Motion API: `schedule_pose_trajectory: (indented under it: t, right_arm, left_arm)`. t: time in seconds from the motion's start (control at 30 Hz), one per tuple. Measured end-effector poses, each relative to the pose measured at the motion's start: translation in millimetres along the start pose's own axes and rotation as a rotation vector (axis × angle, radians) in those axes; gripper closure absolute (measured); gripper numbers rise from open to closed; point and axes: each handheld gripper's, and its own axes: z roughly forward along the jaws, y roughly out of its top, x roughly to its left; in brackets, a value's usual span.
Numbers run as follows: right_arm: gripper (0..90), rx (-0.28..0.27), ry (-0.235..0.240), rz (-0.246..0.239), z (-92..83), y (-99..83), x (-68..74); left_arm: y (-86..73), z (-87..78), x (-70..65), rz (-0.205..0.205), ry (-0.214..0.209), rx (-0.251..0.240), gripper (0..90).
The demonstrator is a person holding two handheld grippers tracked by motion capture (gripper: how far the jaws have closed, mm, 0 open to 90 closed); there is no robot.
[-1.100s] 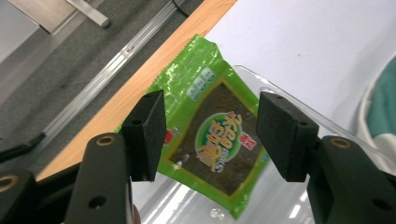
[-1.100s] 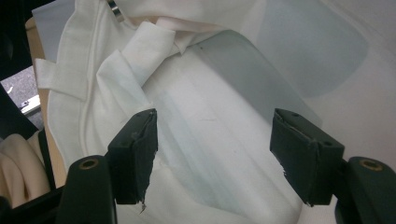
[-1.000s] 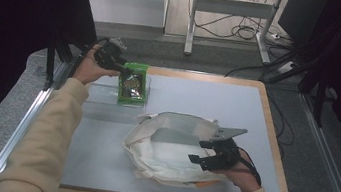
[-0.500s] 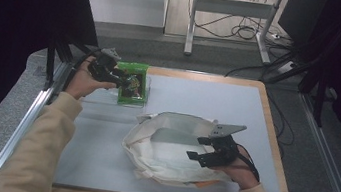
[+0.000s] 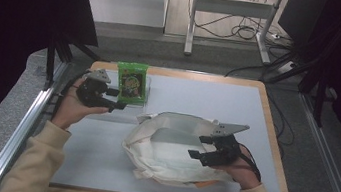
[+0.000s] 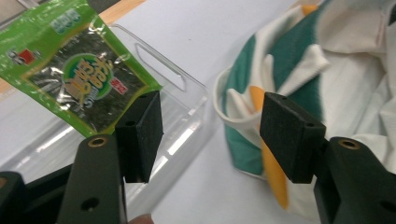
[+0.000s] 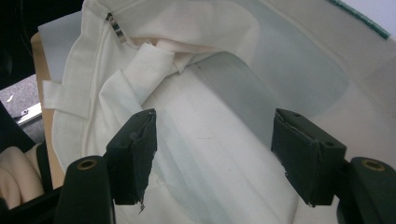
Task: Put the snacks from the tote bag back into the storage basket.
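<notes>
A green seaweed snack packet (image 5: pixel 131 81) (image 6: pixel 79 77) stands in a clear plastic holder (image 5: pixel 147 91) (image 6: pixel 180 105) at the table's far left. My left gripper (image 5: pixel 116 98) (image 6: pixel 210 116) sits just to the near left of it. Its jaws have just been opening, they stand open, and nothing is between them. A cream cloth bag (image 5: pixel 171 149) (image 6: pixel 327 51) with green and orange print lies in the middle, its mouth gaping. My right gripper (image 5: pixel 199 147) (image 7: pixel 212 144) hovers at the bag's right side, open, with the bag's pale inside (image 7: pixel 210 93) behind its jaws.
The grey table top (image 5: pixel 209 96) has a wooden border and an aluminium rail (image 5: pixel 23 126) along its left side. Beyond the far edge are a desk frame (image 5: pixel 231 8) and floor cables (image 5: pixel 248 31).
My left gripper has drawn back from the packet's top toward the near left, and the packet now stands straighter in its holder. The right gripper and the bag have stayed put.
</notes>
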Motion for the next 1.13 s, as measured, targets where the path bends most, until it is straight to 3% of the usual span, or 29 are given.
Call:
schedule_pose_trajectory:
  t: [0.1, 0.47, 0.73, 0.8, 0.9, 1.0, 1.13]
  right_arm:
    - [31.5, -0.002, -0.002, 0.0, -0.6, 0.3, 0.3]
    - [30.7, -0.006, -0.007, 0.005, -2.3, 0.8, 0.0]
    - [30.6, -0.01, -0.01, 0.009, -2.8, 0.8, -1.0]
    - [30.9, -0.022, -0.019, -0.002, -2.4, 1.1, -0.1]
    - [30.8, -0.023, -0.026, -0.004, -1.4, 1.5, 0.7]
    - [30.5, -0.023, -0.03, 0.0, -1.2, 1.0, -0.2]
    - [29.4, -0.027, -0.032, 0.007, -1.6, 0.9, -1.2]
  left_arm:
    - [-8.6, -1.8, -12.9, 0.009, 0.012, -0.002, 39.4]
    - [-45.2, 6.3, -45.3, -0.012, -0.044, 0.004, 38.1]
    - [-62.5, 15.5, -48.3, -0.047, -0.066, 0.03, 37.9]
    - [-63.0, 17.1, -46.0, -0.055, -0.046, 0.037, 37.4]
    - [-63.4, 16.3, -44.8, -0.069, -0.076, 0.017, 37.5]
    - [-64.5, 16.8, -44.7, -0.063, -0.055, 0.031, 37.4]
    - [-65.1, 16.0, -43.7, -0.07, -0.059, 0.026, 37.3]
